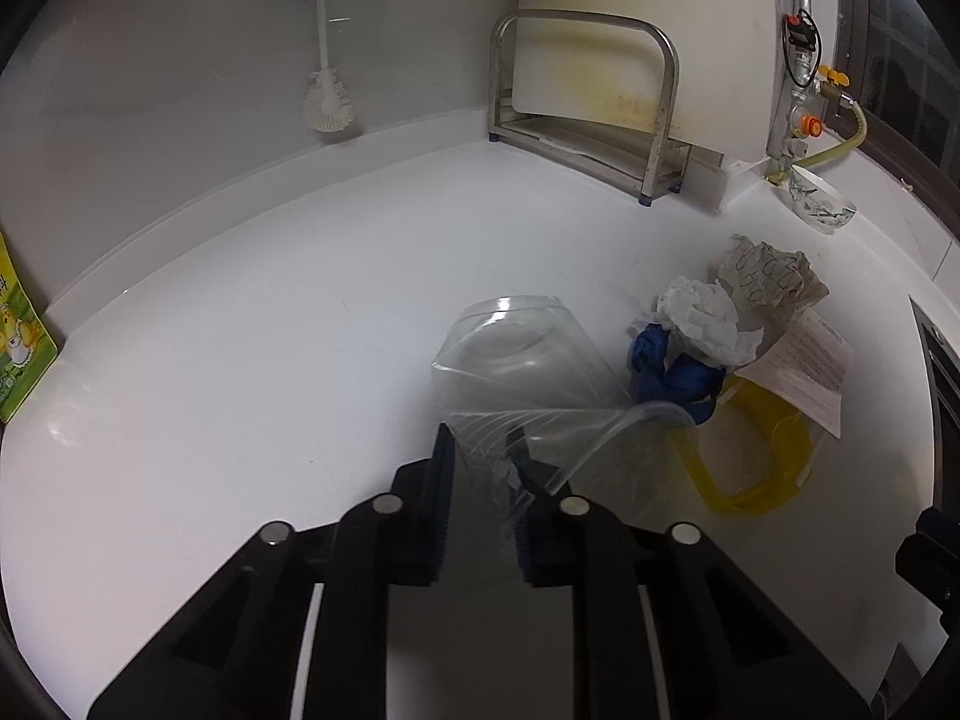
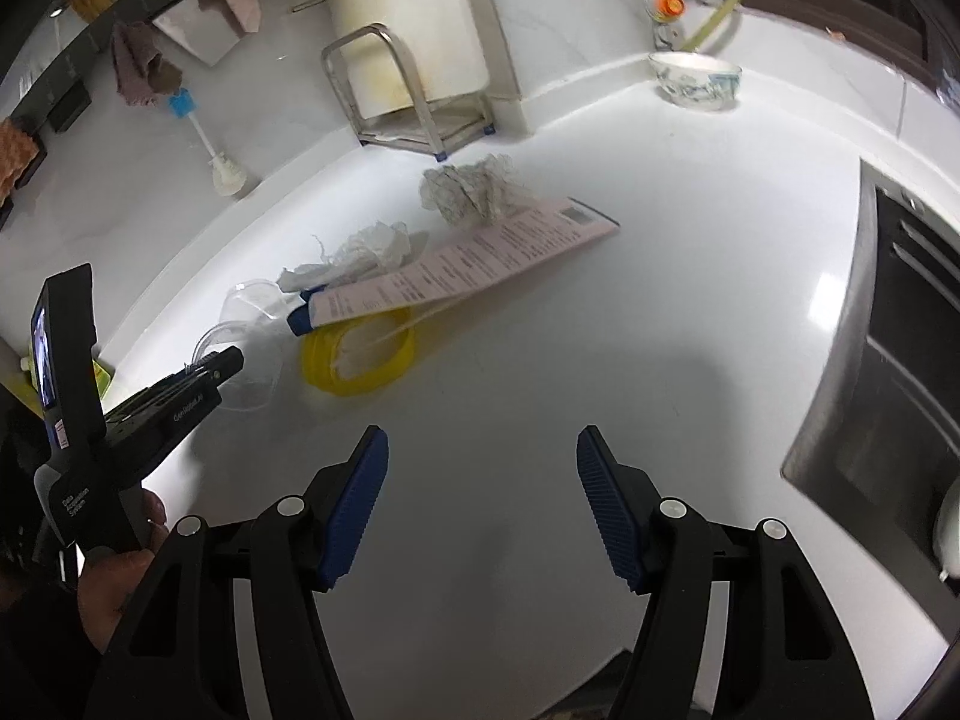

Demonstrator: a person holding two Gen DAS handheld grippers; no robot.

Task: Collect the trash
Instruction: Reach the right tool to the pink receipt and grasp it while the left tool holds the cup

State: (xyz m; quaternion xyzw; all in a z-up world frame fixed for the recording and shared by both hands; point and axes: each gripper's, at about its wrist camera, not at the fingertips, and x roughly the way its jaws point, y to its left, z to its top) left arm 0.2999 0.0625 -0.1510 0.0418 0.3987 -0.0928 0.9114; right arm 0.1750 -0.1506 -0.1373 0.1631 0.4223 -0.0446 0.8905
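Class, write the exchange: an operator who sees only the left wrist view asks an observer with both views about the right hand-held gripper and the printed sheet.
Operator: My left hand-held gripper grips the clear plastic cup. Is the right hand-held gripper holding anything?
Observer: No. It is open and empty, above bare counter.
Operator: How far does the printed sheet run?
Observer: It is a long strip, lying across the yellow ring and running past the crumpled paper ball.
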